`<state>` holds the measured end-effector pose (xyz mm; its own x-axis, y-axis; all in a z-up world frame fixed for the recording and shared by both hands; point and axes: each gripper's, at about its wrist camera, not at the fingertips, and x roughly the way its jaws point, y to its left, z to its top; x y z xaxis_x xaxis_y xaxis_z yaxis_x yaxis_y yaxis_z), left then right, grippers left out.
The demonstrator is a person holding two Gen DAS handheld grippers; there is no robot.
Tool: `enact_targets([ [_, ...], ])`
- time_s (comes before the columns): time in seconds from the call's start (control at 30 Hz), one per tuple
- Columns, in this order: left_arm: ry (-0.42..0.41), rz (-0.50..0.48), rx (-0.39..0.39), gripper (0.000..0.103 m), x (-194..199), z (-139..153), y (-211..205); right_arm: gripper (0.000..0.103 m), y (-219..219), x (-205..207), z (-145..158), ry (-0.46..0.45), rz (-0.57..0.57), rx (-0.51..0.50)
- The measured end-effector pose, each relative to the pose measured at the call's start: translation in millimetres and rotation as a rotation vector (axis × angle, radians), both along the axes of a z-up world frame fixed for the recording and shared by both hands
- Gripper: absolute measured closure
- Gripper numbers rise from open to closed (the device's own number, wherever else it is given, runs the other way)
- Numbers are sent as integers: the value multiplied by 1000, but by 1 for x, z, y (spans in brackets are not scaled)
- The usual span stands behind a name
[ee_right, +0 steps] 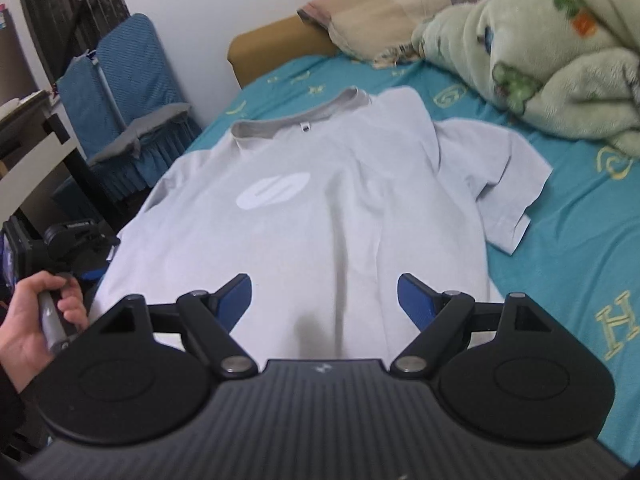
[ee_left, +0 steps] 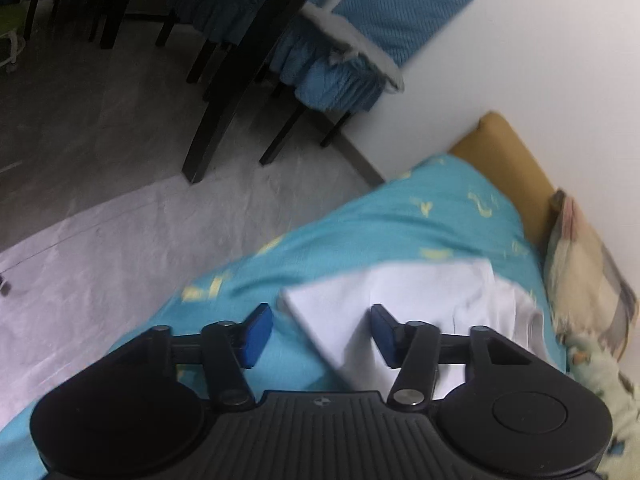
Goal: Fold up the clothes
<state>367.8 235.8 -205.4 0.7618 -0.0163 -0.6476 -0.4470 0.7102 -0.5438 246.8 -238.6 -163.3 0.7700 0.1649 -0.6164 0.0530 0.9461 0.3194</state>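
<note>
A light grey T-shirt (ee_right: 320,200) lies flat, front up, on the teal bedsheet (ee_right: 580,248), collar away from me, right sleeve spread out. My right gripper (ee_right: 324,304) is open and empty, hovering over the shirt's lower hem. In the left wrist view my left gripper (ee_left: 322,334) is open and empty above the shirt's left edge (ee_left: 400,312), near the bed's side. The left gripper also shows in the right wrist view (ee_right: 60,248), held in a hand at the shirt's lower left.
A green fleece blanket (ee_right: 540,48) and a checked pillow (ee_right: 392,8) lie at the head of the bed. Blue-covered chairs (ee_left: 332,68) and a dark table leg (ee_left: 240,80) stand on the grey floor beside the bed.
</note>
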Motion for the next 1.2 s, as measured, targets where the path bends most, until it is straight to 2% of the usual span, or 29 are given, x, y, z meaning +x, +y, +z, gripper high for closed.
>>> enact_targets([
  [0.07, -6, -35, -8, 88, 15, -1, 3, 22, -2, 6, -5, 15, -13, 11],
  [0.1, -2, -63, -6, 96, 22, -1, 2, 22, -3, 8, -6, 22, -19, 19],
  [0.13, 3, -89, 4, 98, 28, 1, 2, 22, -4, 10, -7, 27, -25, 27],
  [0.27, -41, -136, 159, 100, 59, 30, 6, 22, -3, 16, -7, 30, -37, 32],
  [0.47, -3, -163, 523, 100, 126, 81, 13, 22, 5, 25, -2, -11, -45, -63],
  [0.57, 61, -135, 595, 100, 151, 80, 13, 22, 5, 31, -3, -12, -48, -86],
  [0.6, 65, -111, 590, 100, 156, 78, 15, 22, 5, 32, -4, -12, -52, -91],
  [0.63, 56, -95, 560, 99, 156, 77, 18, 22, 4, 33, -4, -16, -55, -96],
  [0.7, 31, -81, 507, 88, 152, 77, 22, 22, 4, 34, -3, -31, -59, -110],
  [0.77, 15, -111, 493, 58, 139, 77, 22, 22, 3, 34, -1, -44, -61, -119],
  [0.87, 12, -144, 474, 44, 113, 74, 19, 22, 1, 34, 1, -45, -61, -98],
  [0.93, 27, -121, 355, 44, 93, 66, 32, 22, 1, 32, 0, -42, -56, -85],
  [1.03, 71, -58, 103, 49, 52, 50, 44, 22, 1, 27, 2, -46, -50, -70],
  [1.1, 69, -16, -45, 50, 20, 37, 50, 22, 1, 25, 4, -52, -48, -62],
  [1.13, 76, 12, -109, 53, 7, 30, 52, 22, 1, 23, 5, -53, -49, -61],
  [1.17, 82, 39, -175, 61, -6, 23, 55, 22, 1, 23, 6, -52, -49, -57],
  [1.2, 79, 67, -244, 64, -17, 14, 57, 22, 1, 22, 6, -49, -49, -50],
])
